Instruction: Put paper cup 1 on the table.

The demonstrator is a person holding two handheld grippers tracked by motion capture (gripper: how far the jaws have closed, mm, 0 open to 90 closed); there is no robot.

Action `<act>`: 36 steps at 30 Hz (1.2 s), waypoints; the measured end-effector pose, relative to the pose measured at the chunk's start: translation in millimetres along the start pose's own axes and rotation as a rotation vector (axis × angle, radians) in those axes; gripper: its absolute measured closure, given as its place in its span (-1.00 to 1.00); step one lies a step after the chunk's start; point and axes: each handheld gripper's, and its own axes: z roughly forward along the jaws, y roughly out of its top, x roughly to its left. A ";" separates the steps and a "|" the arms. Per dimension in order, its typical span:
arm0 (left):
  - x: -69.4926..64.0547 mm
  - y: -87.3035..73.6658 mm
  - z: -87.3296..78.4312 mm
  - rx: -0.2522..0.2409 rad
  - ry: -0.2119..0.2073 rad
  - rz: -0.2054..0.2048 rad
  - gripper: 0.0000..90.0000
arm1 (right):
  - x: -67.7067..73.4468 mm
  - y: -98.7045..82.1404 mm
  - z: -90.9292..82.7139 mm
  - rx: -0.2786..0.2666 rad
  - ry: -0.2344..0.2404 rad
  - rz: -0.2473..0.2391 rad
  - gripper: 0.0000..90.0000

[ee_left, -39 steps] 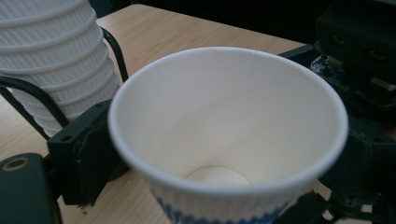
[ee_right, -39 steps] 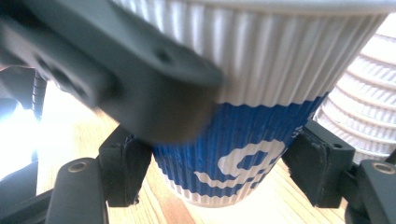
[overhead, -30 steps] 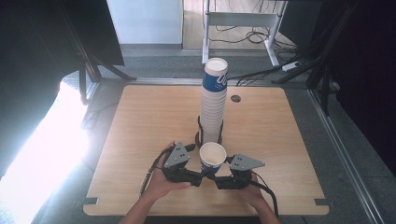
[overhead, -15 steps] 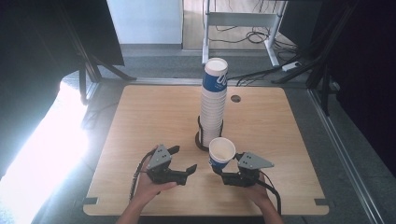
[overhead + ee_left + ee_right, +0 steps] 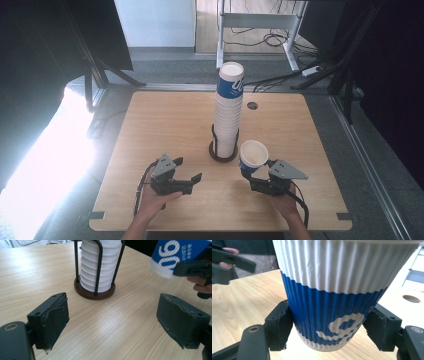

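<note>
Cup (image 5: 252, 156) was off the stack (image 5: 228, 115), gripped in right claw (image 5: 250, 176) above table (image 5: 150, 120); left claw (image 5: 192, 181), empty, had just been closing; placement remained.

Lab/office: wooden desk (image 5: 165, 125), dark curtains (image 5: 45, 45), floor cables (image 5: 260, 32), metal frame (image 5: 260, 20).

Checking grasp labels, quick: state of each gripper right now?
Left gripper: open, nothing between its jaws, which have just been closing.
Right gripper: shut on the blue-and-white paper cup.
</note>
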 end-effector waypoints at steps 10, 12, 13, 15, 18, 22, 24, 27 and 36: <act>2.8 -2.0 0.4 0.012 0.008 -0.006 -0.73 | -22.2 -3.9 -11.0 -0.010 -0.082 0.029 -0.38; 3.3 -2.4 0.6 0.014 0.010 -0.008 -0.72 | -28.9 -5.7 -13.5 -0.008 -0.107 0.039 -0.38; 3.4 -2.6 0.7 0.015 0.010 -0.008 -0.72 | -32.2 -6.8 -14.6 -0.005 -0.117 0.045 -0.38; 3.4 -3.1 1.3 0.017 0.009 -0.009 -0.72 | -42.6 -11.0 -16.8 0.011 -0.153 0.057 -0.38; 3.5 -4.5 3.2 0.025 0.010 -0.009 -0.72 | -49.0 -13.9 -17.3 0.027 -0.182 0.066 -0.38; 3.5 -5.7 4.9 0.032 0.014 -0.008 -0.72 | -63.8 -21.7 -17.3 0.072 -0.240 0.081 -0.38; 3.6 -5.6 4.7 0.031 0.014 -0.008 -0.71 | -68.7 -24.8 -17.1 0.088 -0.254 0.096 -0.38; 3.8 -5.7 4.5 0.031 0.014 -0.008 -0.71 | -74.7 -28.2 -16.4 0.114 -0.275 0.101 -0.38; 5.2 -6.0 3.4 0.031 0.016 -0.009 -0.71 | -86.5 -37.7 -11.9 0.211 -0.317 0.119 -0.38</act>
